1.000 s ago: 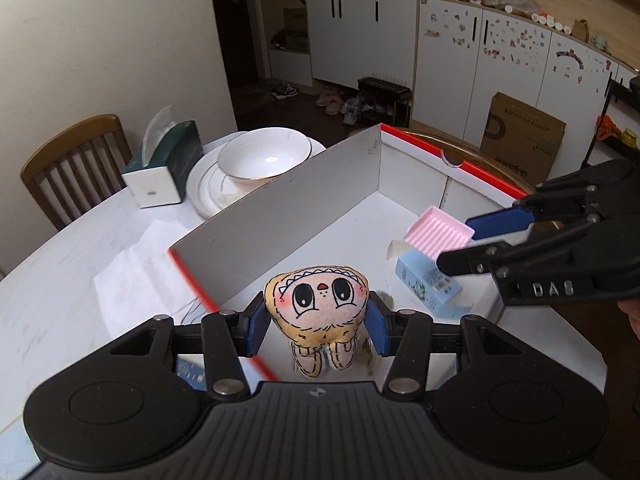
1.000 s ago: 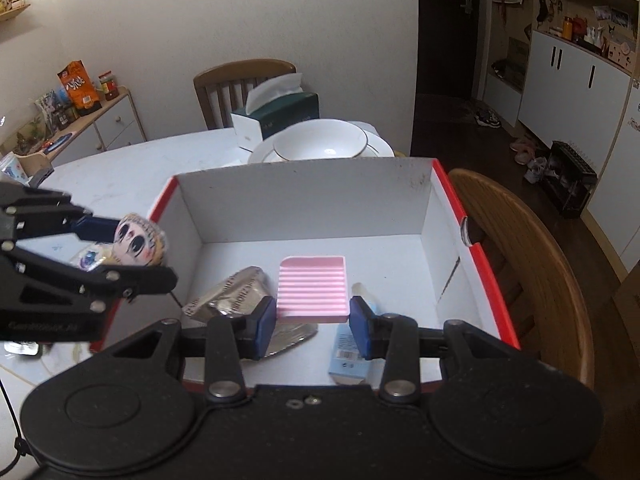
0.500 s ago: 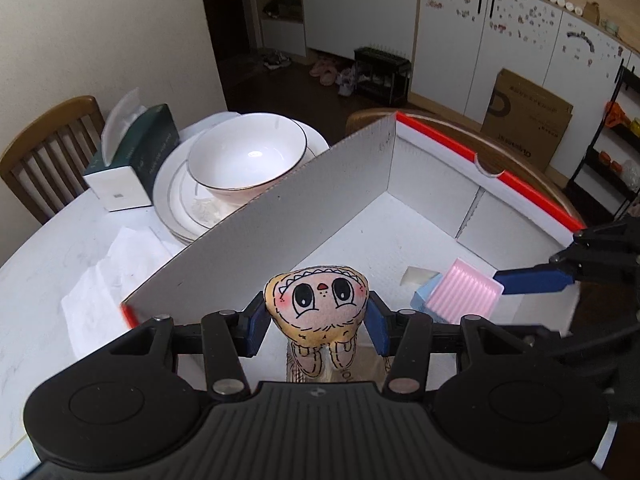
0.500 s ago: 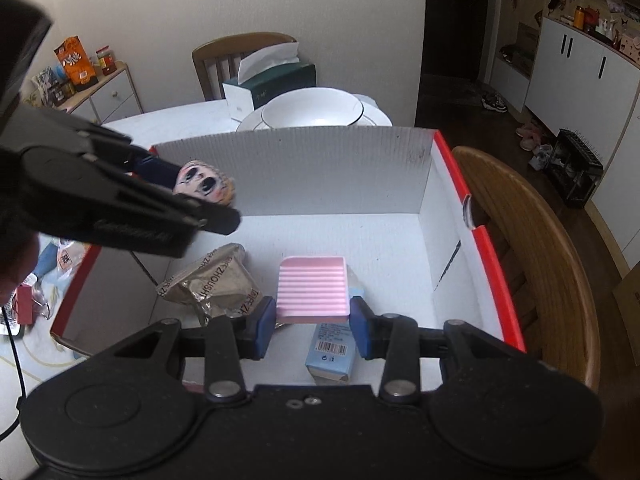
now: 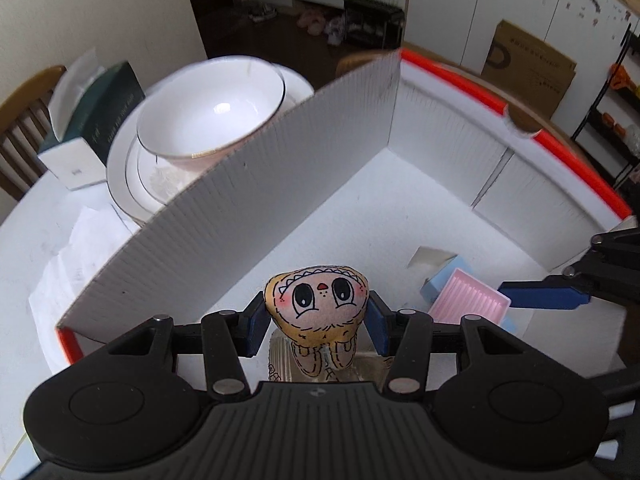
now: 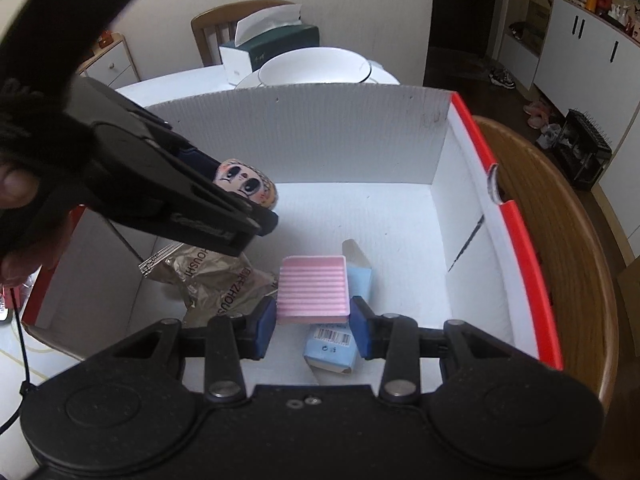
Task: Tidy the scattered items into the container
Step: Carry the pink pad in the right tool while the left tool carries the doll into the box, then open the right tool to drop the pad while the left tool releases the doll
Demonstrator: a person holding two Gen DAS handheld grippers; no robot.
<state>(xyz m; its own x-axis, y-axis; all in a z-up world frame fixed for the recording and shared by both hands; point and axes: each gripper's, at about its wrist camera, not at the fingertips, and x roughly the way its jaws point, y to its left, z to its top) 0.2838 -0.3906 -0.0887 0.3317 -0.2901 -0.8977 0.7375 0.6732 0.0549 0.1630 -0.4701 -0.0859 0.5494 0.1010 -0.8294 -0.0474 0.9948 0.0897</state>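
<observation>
Plush yellow-hooded doll w/ big drawn eyes (image 5: 316,306) pinched in left gripper (image 5: 316,320), held above floor of white corrugated box w/ red rim (image 5: 460,200). Right gripper (image 6: 312,318) jaws clamp pink ribbed tray (image 6: 312,290) over light-blue carton (image 6: 334,344).

Risks:
- Grippers close inside box; likely collision on release.
- Doll may drop onto crumpled silver foil packet (image 6: 216,280), roll.
- Tray may land tilted on carton, slide.

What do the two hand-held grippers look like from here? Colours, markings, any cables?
Both match: the left hand-held gripper and right hand-held gripper have matte black ribbed bodies, silver pivot pins and blue pads. Embossed lettering marks the left's finger; a thin black cable hangs below it.
</observation>
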